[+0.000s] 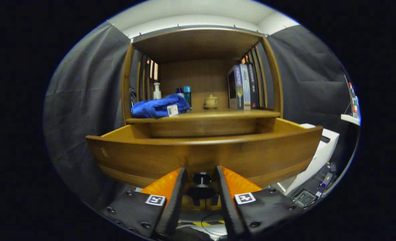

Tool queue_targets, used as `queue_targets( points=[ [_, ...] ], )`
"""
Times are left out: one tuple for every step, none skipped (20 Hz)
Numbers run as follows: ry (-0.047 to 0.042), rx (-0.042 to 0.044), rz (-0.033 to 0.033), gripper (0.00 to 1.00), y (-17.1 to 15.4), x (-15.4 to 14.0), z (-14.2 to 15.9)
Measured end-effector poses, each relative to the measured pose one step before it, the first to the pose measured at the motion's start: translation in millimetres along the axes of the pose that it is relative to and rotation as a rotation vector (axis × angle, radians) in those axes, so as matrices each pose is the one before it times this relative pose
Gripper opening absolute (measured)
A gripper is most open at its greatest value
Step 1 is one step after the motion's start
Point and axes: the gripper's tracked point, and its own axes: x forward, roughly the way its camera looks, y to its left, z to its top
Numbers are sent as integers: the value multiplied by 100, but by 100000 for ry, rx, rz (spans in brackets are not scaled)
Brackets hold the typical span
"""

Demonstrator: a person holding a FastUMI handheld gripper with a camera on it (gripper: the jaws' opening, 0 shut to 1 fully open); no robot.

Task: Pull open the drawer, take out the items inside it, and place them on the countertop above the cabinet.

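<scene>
The wooden cabinet's drawer (204, 157) stands pulled out toward me, and its tall front panel hides whatever lies inside. Its dark round knob (201, 187) sits between my fingers. My gripper (200, 171) is open around the knob, with a narrow gap showing on each side of it. Above the drawer runs the countertop (218, 114). At its left end lies a bunched blue towel (159, 106).
On the countertop, behind the towel, stand a white pump bottle (157, 91) and a teal bottle (187, 93). A small lidded pot (211, 101) sits mid-shelf and several upright books (243, 87) at the right. A white box (321, 152) and cables lie to the drawer's lower right.
</scene>
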Motion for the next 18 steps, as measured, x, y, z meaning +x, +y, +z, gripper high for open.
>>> queue_targets(
  points=[
    [-2732,-1260,-801,72,-267,-416,1371],
    [-3233,45,-336,78,-358,-173,1987],
    [-3019,760,913,85,35,-21,2294],
    [-2991,421,1007,91,56,636,2401],
    [-2719,631,400,97,-50,854,2750],
    [-1571,-913,823,98,-284,846,2723],
    [-372,-2502,892,98,-147,1316,2091],
    [1922,-3081,-106,98,-261,1545,1374],
    [3210,-2781,1135,98,128,1433,951],
    [4667,-1422,973,98,544,1780,462],
    [5588,-1347,3071,98,860,1773,41],
    [6090,-472,1982,98,616,1925,-429],
    [8349,-488,1712,98,603,1567,-1276],
    [8302,-196,2329,98,913,1640,-2065],
    [8011,222,978,98,547,1399,-1756],
    [8808,26,-391,98,15,1261,-1950],
    [9261,684,-567,97,68,903,-2108],
    [8026,1916,1012,97,372,1111,-1781]
  ],
)
